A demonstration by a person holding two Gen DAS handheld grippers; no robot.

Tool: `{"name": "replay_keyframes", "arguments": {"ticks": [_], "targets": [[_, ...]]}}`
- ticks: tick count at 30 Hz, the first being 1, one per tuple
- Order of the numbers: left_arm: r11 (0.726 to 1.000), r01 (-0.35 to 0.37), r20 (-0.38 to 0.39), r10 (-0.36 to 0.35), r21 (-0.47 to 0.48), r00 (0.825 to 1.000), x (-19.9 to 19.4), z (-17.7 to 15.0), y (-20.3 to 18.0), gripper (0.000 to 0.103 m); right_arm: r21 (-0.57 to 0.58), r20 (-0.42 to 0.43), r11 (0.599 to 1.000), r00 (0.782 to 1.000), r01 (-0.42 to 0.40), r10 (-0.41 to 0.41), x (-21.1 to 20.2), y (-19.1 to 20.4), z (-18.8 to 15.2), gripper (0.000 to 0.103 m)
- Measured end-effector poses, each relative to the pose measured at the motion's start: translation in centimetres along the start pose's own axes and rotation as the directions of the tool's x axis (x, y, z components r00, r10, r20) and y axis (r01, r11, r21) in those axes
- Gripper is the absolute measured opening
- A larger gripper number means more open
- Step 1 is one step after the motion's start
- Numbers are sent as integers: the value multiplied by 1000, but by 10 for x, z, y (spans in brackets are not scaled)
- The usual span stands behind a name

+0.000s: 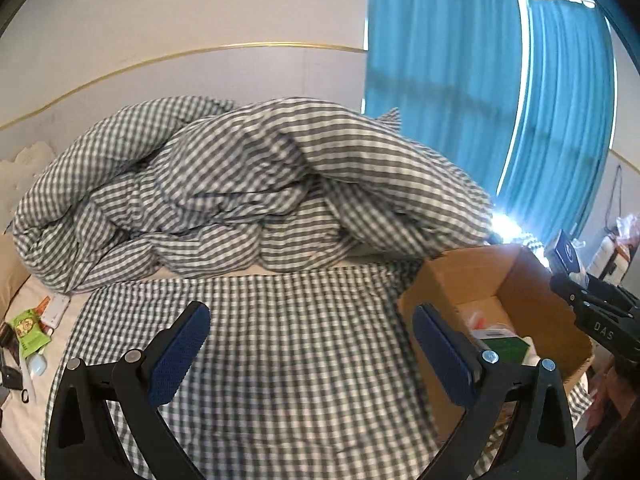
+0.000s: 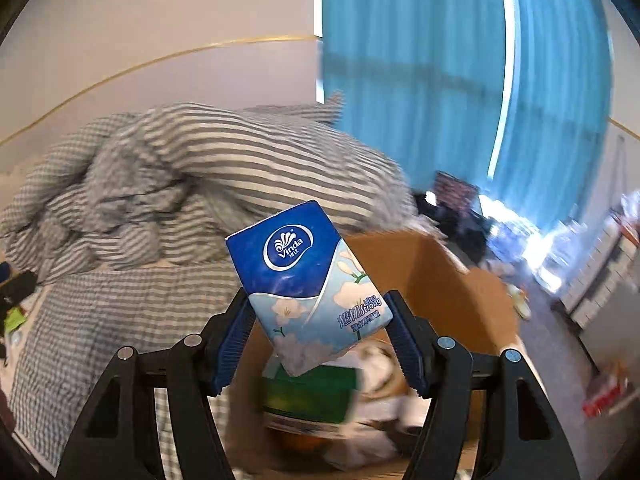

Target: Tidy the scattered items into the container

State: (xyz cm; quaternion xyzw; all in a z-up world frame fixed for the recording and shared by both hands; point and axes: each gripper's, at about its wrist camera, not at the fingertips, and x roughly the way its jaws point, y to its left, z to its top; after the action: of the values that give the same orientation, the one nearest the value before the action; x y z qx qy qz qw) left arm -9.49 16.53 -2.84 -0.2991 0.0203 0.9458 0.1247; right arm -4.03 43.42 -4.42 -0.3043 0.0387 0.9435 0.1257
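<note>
My right gripper (image 2: 320,320) is shut on a blue and white tissue pack (image 2: 304,280), held tilted above the open cardboard box (image 2: 452,280). Inside the box lie a green carton (image 2: 308,392) and white wrappers. In the left wrist view my left gripper (image 1: 312,340) stands open with nothing between its blue pads, above the checked sheet (image 1: 280,340). The cardboard box (image 1: 532,292) sits at its right, and the right gripper (image 1: 600,312) with the tissue pack (image 1: 564,254) shows beyond the box. Scattered items, among them a green packet (image 1: 28,328), lie at the far left of the bed.
A bunched checked duvet (image 1: 240,184) fills the back of the bed against the wall. Blue curtains (image 1: 480,100) hang at the right. A white radiator (image 2: 600,280) and floor clutter lie to the right of the bed.
</note>
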Motion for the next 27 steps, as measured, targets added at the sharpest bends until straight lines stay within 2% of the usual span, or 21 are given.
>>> {"name": "replay_keyframes", "arguments": {"ticks": [5, 11, 12, 14, 15, 27], "targets": [[1000, 10, -11, -10, 27, 1000, 5, -1, -22, 103, 34, -26, 998, 999, 49, -48, 9, -36, -9, 65], [999, 18, -22, -17, 45, 1000, 10, -3, -39, 103, 52, -38, 996, 997, 71, -69, 14, -57, -18, 67], [999, 18, -22, -17, 49, 1000, 11, -3, -41, 103, 51, -39, 996, 997, 74, -72, 15, -58, -19, 68], [998, 20, -22, -18, 54, 1000, 11, -3, -45, 103, 48, -41, 995, 995, 89, -87, 12, -62, -22, 88], [998, 20, -22, -19, 56, 1000, 11, -3, -46, 103, 47, -36, 995, 995, 92, -91, 11, -63, -23, 90], [998, 41, -5, -41, 57, 999, -9, -5, -52, 103, 37, 2, 995, 995, 97, -98, -21, -55, -22, 95]]}}
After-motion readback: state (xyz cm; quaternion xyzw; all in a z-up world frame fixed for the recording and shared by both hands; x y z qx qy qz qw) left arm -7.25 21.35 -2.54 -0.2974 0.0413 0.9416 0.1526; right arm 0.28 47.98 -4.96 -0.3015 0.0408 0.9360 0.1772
